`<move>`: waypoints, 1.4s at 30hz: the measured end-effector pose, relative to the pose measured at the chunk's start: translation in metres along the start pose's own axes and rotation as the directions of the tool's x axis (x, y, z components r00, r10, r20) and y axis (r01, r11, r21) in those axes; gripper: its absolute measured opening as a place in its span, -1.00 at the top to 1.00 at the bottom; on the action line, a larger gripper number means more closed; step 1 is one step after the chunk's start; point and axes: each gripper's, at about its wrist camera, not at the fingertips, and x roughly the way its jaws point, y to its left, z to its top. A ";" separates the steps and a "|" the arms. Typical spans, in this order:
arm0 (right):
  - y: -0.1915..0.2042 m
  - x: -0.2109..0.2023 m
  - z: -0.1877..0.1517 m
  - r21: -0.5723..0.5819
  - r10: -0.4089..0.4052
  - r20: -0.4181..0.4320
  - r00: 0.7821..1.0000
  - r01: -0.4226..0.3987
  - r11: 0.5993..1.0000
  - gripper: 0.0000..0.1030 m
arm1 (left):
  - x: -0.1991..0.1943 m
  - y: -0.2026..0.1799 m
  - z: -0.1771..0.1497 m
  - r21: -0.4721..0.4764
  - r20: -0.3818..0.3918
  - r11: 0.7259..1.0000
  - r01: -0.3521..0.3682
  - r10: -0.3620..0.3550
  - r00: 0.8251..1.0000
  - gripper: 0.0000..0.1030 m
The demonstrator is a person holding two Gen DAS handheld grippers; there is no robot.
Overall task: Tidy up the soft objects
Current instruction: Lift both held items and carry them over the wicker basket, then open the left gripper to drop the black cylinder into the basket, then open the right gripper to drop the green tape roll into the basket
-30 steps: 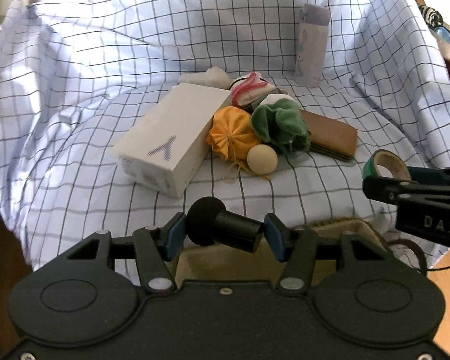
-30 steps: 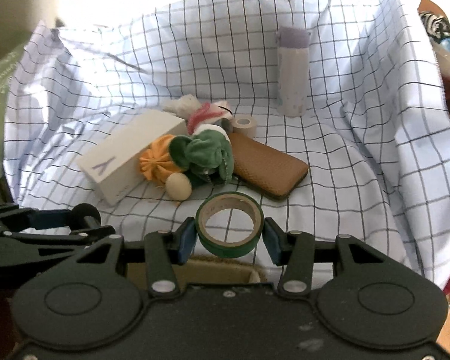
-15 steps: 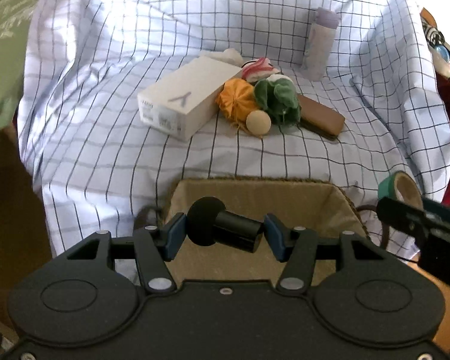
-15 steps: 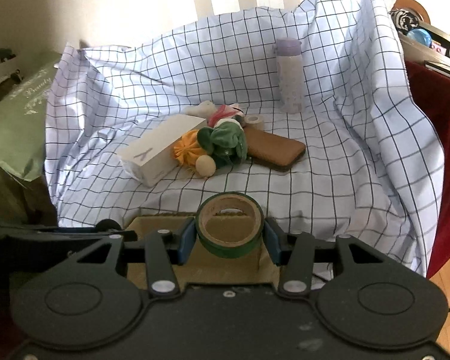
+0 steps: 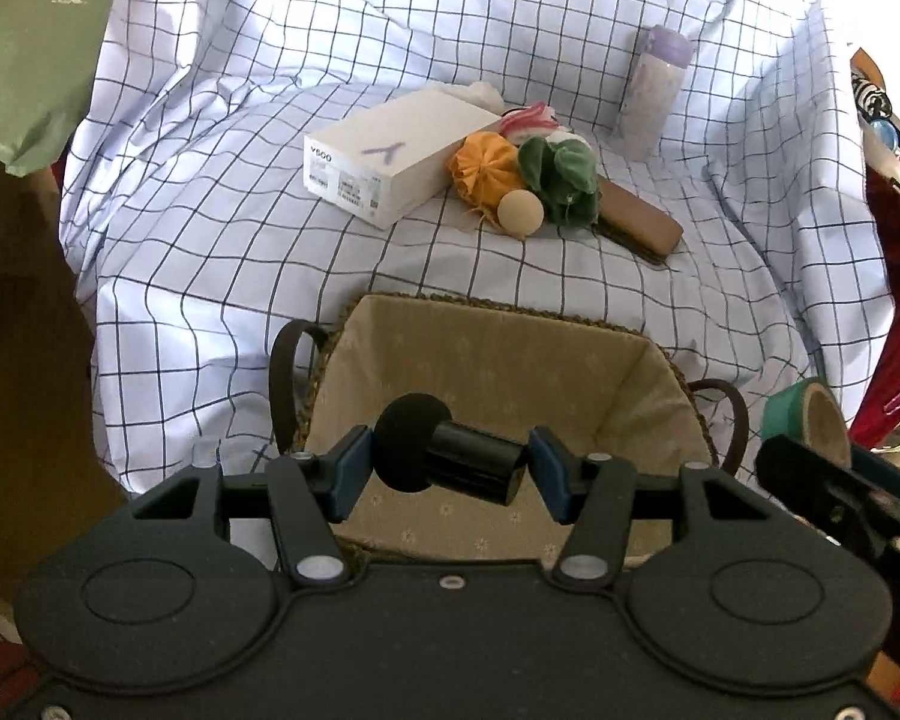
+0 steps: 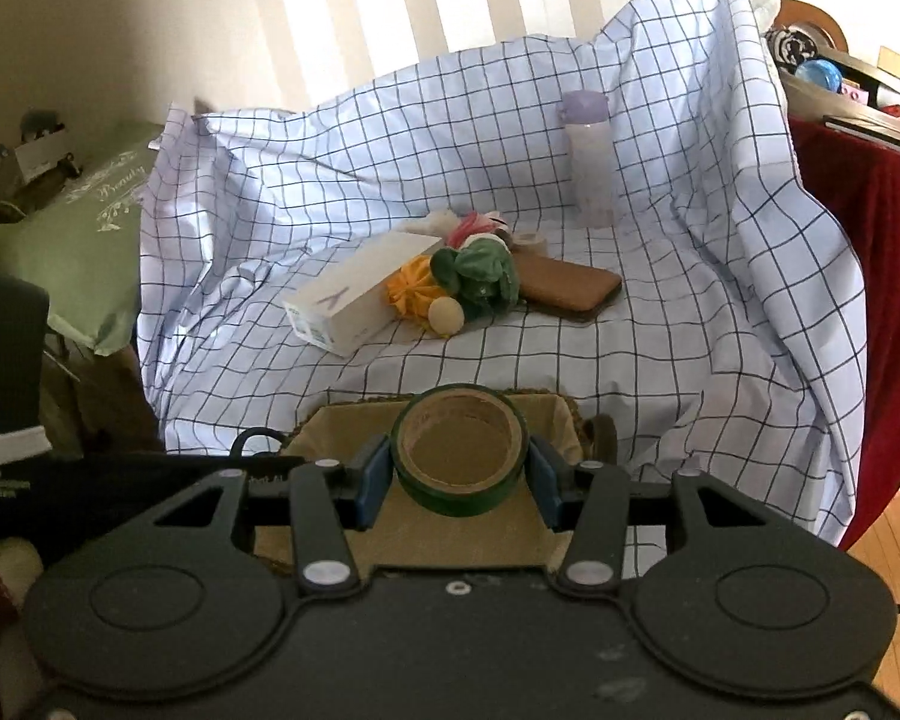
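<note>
From the left wrist view: left tongs (image 5: 447,468) clenched on a black cylinder with a foam ball end (image 5: 444,453), held crosswise above the lined wicker basket (image 5: 498,360), which sits on the checked sheet (image 5: 210,228). Soft pile at 12 o'clock past the basket: orange pouch (image 5: 485,171), green plush (image 5: 561,177), pink-and-white fabric (image 5: 531,120), all bunched together and touching. Beige ball (image 5: 520,212) just in front of them, white box (image 5: 399,153) at 11, brown case (image 5: 639,222) at 1, lilac-capped bottle (image 5: 654,96) upright further back at 1. Right tongs (image 5: 834,480) enter at 3 o'clock with green tape roll (image 5: 810,420). From the right wrist view: right tongs (image 6: 459,468) clamped on the green tape roll (image 6: 459,456), hole facing the camera, over the basket (image 6: 570,414). Same pile at 12: orange pouch (image 6: 411,291), green plush (image 6: 480,270), ball (image 6: 446,316), box (image 6: 354,297), case (image 6: 570,288), bottle (image 6: 588,156). Green cushion (image 6: 78,228) at 9.
</note>
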 end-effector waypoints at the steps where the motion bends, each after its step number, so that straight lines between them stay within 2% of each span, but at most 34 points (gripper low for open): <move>1: -0.001 0.001 0.000 0.005 -0.002 -0.005 1.000 0.002 1.000 0.07 | 0.001 0.000 -0.001 -0.002 -0.001 1.000 -0.008 0.008 1.000 -0.05; 6: -0.005 0.005 -0.003 0.021 -0.022 -0.031 0.999 0.022 1.000 0.07 | 0.003 0.004 -0.005 -0.011 -0.008 0.999 -0.035 0.035 0.999 -0.05; 12: -0.002 0.009 -0.005 0.011 -0.046 -0.054 0.998 0.046 0.999 0.07 | 0.004 0.000 -0.008 0.022 -0.005 0.998 -0.062 0.062 0.998 -0.05; 23: -0.001 0.012 -0.004 0.002 -0.051 -0.075 0.996 0.052 0.999 0.07 | 0.008 0.001 -0.010 0.044 -0.018 0.995 -0.088 0.089 0.996 -0.07; 25: -0.001 0.012 -0.005 0.002 -0.051 -0.078 0.996 0.051 0.999 0.07 | 0.009 0.002 -0.010 0.038 -0.023 0.996 -0.087 0.087 0.996 -0.15; 26: -0.001 0.012 -0.005 0.001 -0.050 -0.079 0.996 0.051 0.999 0.07 | 0.008 0.003 -0.010 0.036 -0.020 0.995 -0.088 0.089 0.996 -0.30; 27: -0.001 0.013 -0.005 0.001 -0.050 -0.080 0.996 0.050 0.999 0.07 | 0.007 0.003 -0.010 0.036 -0.014 0.995 -0.093 0.093 0.996 -0.35; 31: -0.001 0.014 -0.005 0.000 -0.047 -0.087 0.995 0.048 0.999 0.07 | 0.006 0.002 -0.010 0.043 -0.006 0.994 -0.102 0.102 0.995 -0.37; 35: 0.000 0.016 -0.005 -0.002 -0.046 -0.094 0.995 0.046 0.999 0.07 | 0.007 0.002 -0.012 0.052 -0.009 0.993 -0.109 0.110 0.994 -0.49; 42: 0.002 0.018 -0.007 -0.005 -0.039 -0.104 0.994 0.039 0.999 0.05 | 0.006 0.005 -0.015 0.052 -0.011 0.992 -0.119 0.119 0.993 -0.49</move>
